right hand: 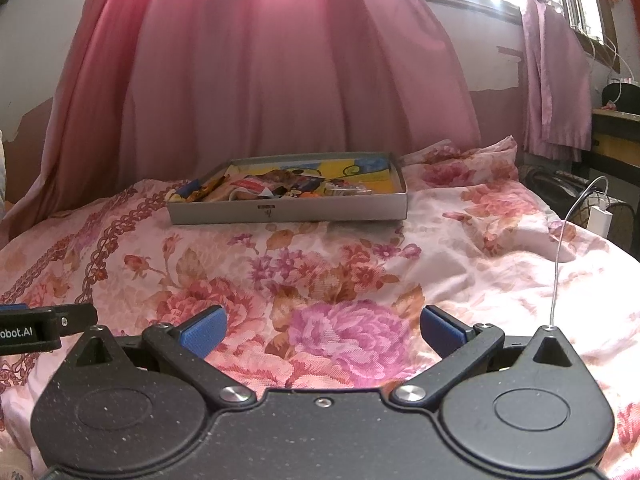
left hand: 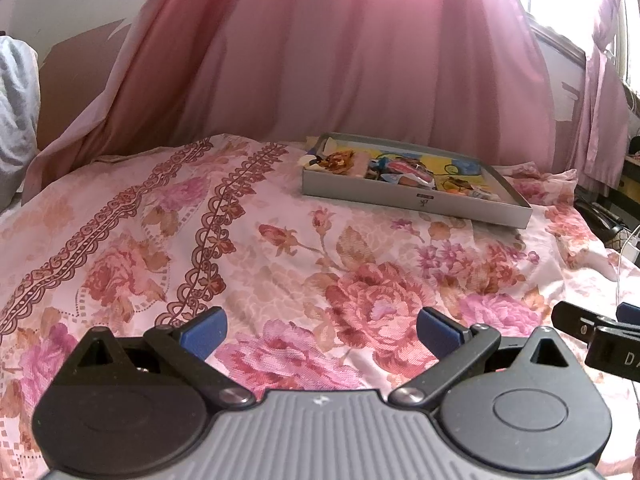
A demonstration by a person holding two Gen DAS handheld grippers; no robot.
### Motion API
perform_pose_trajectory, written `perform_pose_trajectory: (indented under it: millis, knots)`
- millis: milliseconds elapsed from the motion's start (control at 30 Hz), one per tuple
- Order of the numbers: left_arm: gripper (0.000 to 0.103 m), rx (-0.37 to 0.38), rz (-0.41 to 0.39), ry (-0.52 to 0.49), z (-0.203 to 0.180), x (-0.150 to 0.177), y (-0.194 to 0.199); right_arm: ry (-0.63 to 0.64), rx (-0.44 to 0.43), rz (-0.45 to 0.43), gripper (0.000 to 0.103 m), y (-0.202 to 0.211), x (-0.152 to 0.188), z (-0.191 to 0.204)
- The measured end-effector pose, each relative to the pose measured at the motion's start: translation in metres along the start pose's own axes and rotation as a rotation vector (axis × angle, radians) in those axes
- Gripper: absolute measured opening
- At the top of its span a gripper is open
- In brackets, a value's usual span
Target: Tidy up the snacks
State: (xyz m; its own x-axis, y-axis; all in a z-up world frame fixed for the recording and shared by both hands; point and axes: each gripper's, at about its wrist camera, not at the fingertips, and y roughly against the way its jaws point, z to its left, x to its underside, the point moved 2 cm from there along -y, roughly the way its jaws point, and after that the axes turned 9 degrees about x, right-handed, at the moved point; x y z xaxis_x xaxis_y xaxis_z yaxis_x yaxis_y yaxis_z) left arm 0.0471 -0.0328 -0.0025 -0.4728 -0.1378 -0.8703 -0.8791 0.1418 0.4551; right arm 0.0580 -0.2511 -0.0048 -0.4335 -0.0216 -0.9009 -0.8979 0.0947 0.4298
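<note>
1. Grey card box [right hand: 288,210] sits on the floral sheet [right hand: 340,272], well ahead of both tools, by the pink curtain [right hand: 260,80]; snacks [right hand: 256,189] lie jumbled inside it.
2. Left gripper [left hand: 322,332] has jaws wide apart, holding nothing.
3. Right gripper [right hand: 323,330] likewise gapes, empty, just beside the left.
4. Risk: the soft bedding likely gives under a push, so the shallow box may tip or slide.
5. Crinkly wrappers overlap; a pinch could lift two or slip.
6. The white cable [right hand: 560,248] near the right tool might snag.

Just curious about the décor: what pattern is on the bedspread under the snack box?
Pink and red roses with leaves on a pale bedspread, plus dark red lacy bands; clearest in the left wrist view.
</note>
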Motion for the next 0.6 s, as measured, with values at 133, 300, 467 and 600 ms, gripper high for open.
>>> perform_pose_trajectory:
  millis: [133,300,467,600]
  knots:
    - [0.102,0.0,0.0,-0.001,0.0001,-0.0001,-0.0002,0.003,-0.001,0.0,0.102,-0.0001,0.0002,0.0003]
    - [0.102,0.001,0.001,0.002,0.0007,0.0004,0.0002,0.005,-0.001,0.001,0.102,0.0001,0.0004,0.0005]
    - [0.102,-0.001,0.001,0.005,0.002,0.0001,0.0,0.004,-0.001,0.002,0.102,-0.0003,0.0005,0.0009]
    - [0.102,-0.001,0.002,0.006,0.0022,0.0002,0.0003,0.004,0.0,0.002,0.102,-0.0004,0.0005,0.001]
